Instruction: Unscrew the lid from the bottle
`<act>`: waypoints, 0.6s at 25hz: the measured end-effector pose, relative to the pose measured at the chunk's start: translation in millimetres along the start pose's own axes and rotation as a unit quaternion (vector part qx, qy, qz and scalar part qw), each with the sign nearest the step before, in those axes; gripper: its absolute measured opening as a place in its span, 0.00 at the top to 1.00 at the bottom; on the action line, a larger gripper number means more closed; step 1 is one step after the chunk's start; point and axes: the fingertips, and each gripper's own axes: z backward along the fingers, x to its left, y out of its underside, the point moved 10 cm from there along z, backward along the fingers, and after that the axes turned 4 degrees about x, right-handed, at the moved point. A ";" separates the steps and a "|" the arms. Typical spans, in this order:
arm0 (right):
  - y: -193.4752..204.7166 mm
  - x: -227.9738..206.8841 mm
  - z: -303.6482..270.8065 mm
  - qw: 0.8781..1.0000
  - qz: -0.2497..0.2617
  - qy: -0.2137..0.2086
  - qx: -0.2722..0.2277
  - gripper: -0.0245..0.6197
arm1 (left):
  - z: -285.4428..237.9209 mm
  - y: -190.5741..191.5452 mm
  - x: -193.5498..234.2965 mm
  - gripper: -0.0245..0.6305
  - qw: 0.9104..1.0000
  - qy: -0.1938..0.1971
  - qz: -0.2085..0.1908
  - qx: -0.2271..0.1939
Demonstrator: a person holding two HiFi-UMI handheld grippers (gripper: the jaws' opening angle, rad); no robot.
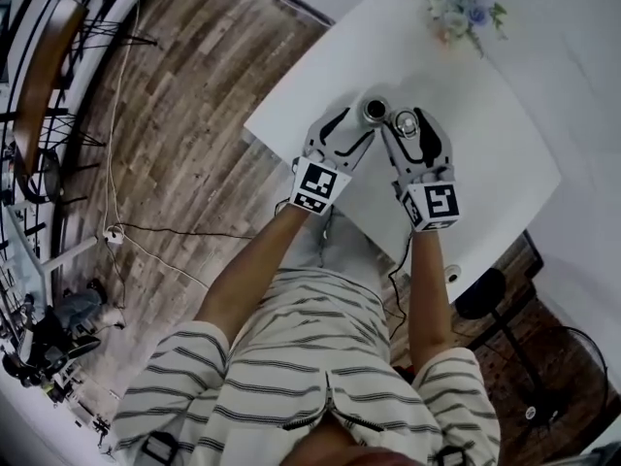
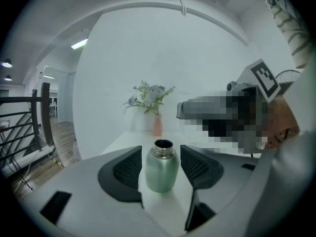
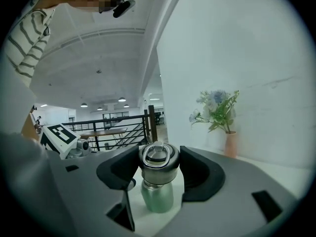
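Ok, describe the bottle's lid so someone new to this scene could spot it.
On the white table with the flowers at its far side, a green metal bottle stands open. Right beside its mouth, the right gripper clamps the lid: a silver cap with a carry loop on top, held off the table, unlike the bottle.

Both forearms reach toward 12 o'clock. The left gripper [image 1: 355,127] jaws are closing around the bottle [image 2: 160,169]; the right gripper [image 1: 408,126] jaws clamp the lid [image 3: 158,158].

— What stands on your white table [image 1: 490,168]?
— Before me: a green bottle [image 1: 375,111], upright and open-mouthed, near the middle; a vase of flowers [image 1: 454,6] at the far corner, well apart.
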 end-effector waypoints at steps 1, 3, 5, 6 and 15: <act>-2.4 2.0 3.3 1.000 0.000 0.007 -0.002 0.55 | 5.7 -4.0 -0.1 0.61 1.000 -0.005 0.006 -0.005; -8.0 6.8 9.9 1.000 0.000 0.021 -0.007 0.55 | 16.4 -12.8 0.9 0.66 1.000 -0.008 0.023 -0.012; -15.2 12.5 17.4 0.999 0.000 0.035 -0.012 0.55 | 26.9 -22.6 1.5 0.68 0.999 -0.010 0.041 -0.016; -18.9 15.5 21.5 0.999 -0.002 0.041 -0.013 0.55 | 32.7 -27.8 1.0 0.70 0.999 -0.012 0.047 -0.018; -47.0 50.9 52.6 0.995 -0.013 0.088 -0.033 0.55 | 90.1 -69.0 -16.5 0.94 0.997 -0.058 0.030 -0.049</act>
